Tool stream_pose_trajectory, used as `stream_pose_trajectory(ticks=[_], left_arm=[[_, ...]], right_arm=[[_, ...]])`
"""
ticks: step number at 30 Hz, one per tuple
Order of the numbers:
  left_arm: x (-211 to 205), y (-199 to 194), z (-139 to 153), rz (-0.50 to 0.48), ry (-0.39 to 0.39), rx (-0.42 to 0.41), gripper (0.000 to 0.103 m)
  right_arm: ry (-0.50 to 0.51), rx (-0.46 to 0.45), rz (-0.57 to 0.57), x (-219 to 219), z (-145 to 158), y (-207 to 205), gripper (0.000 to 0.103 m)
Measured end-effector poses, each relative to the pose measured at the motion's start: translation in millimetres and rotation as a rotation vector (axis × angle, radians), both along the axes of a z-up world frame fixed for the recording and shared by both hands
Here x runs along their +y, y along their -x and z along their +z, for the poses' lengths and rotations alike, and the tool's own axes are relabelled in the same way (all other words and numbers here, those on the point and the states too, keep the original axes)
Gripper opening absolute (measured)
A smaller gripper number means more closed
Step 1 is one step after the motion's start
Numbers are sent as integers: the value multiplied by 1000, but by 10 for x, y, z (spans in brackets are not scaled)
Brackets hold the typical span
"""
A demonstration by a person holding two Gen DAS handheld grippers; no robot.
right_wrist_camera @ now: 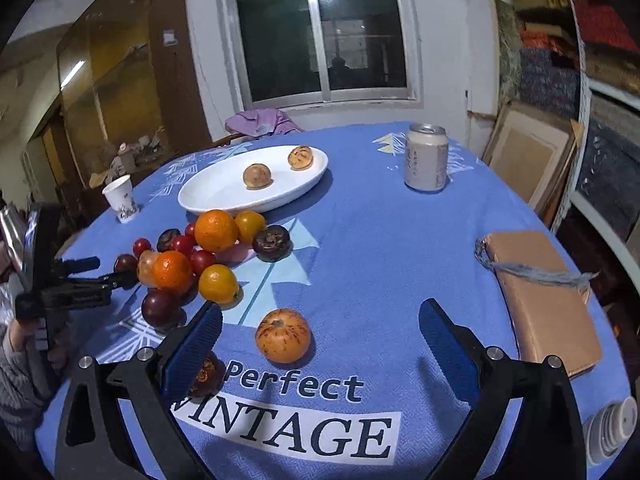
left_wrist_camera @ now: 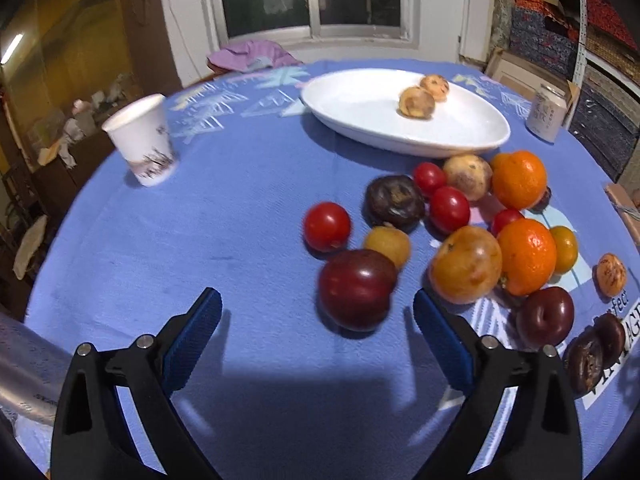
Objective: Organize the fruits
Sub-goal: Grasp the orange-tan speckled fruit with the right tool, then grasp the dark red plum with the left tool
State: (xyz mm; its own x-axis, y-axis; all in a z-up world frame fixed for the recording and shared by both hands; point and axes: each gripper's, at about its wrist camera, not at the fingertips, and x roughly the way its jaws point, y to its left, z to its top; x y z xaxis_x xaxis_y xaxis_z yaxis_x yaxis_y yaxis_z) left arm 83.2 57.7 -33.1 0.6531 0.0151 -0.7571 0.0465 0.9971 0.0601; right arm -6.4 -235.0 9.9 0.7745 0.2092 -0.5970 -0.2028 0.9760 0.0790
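A white oval plate point(left_wrist_camera: 360, 120) point(right_wrist_camera: 216, 192) at the back of the table holds two speckled brown-orange fruits point(left_wrist_camera: 416, 103). In front of it lies a pile of fruits point(left_wrist_camera: 464, 216) point(right_wrist_camera: 192, 256): oranges, red tomatoes, yellow fruits, dark plums. My left gripper point(left_wrist_camera: 318, 304) is open, and a dark red plum point(left_wrist_camera: 356, 288) lies just ahead, nearer its right finger, untouched. My right gripper point(right_wrist_camera: 322, 314) is open too. A speckled orange fruit point(right_wrist_camera: 283, 335) sits on the cloth between its fingers, apart from both pads. The left gripper point(right_wrist_camera: 108, 274) shows in the right wrist view beside the pile.
A paper cup point(left_wrist_camera: 142, 140) point(right_wrist_camera: 120, 199) stands at the left and a drink can point(left_wrist_camera: 548, 112) point(right_wrist_camera: 426, 158) at the back right. A brown flat package point(right_wrist_camera: 544, 296) lies at the table's right edge. A dark wrinkled fruit point(right_wrist_camera: 206, 374) sits behind my right gripper's left finger.
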Motion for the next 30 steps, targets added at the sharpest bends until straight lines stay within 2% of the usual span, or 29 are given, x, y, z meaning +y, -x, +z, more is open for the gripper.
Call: stream_pose_trajectory(ticks=[5, 7, 8, 9, 12, 15, 17, 18, 20, 21, 23, 26, 30], left_arm=[[-44, -11, -32, -24, 21, 13, 95], [-28, -29, -54, -18, 33, 29, 95], [-19, -36, -58, -16, 39, 33, 95], [-17, -38, -60, -16, 47, 34, 95], [-26, -41, -48, -18, 52, 31, 95], [-8, -60, -42, -19, 71, 31, 94], [12, -81, -56, -25, 93, 43, 82], [17, -93, -69, -25, 98, 51, 72], [35, -82, -57, -27, 111, 41, 68], [50, -79, -51, -24, 119, 38, 59], [68, -81, -45, -16, 127, 35, 56], [81, -86, -29, -21, 148, 26, 45], [71, -116, -14, -19, 149, 12, 43]], right_arm=[[-1, 82, 31, 11, -87, -128, 97], [14, 139, 52, 53, -155, -189, 71], [22, 161, 67, 85, -186, -212, 64], [37, 179, 76, 121, -213, -231, 51], [59, 215, 115, 202, -270, -250, 49], [68, 214, 107, 208, -284, -262, 46], [64, 225, 99, 200, -304, -300, 43], [57, 232, 97, 188, -316, -321, 39], [35, 231, 98, 161, -317, -324, 39], [28, 232, 98, 150, -314, -328, 39], [11, 232, 98, 126, -309, -338, 39], [-15, 239, 97, 84, -312, -356, 39], [-37, 249, 96, 53, -325, -375, 39]])
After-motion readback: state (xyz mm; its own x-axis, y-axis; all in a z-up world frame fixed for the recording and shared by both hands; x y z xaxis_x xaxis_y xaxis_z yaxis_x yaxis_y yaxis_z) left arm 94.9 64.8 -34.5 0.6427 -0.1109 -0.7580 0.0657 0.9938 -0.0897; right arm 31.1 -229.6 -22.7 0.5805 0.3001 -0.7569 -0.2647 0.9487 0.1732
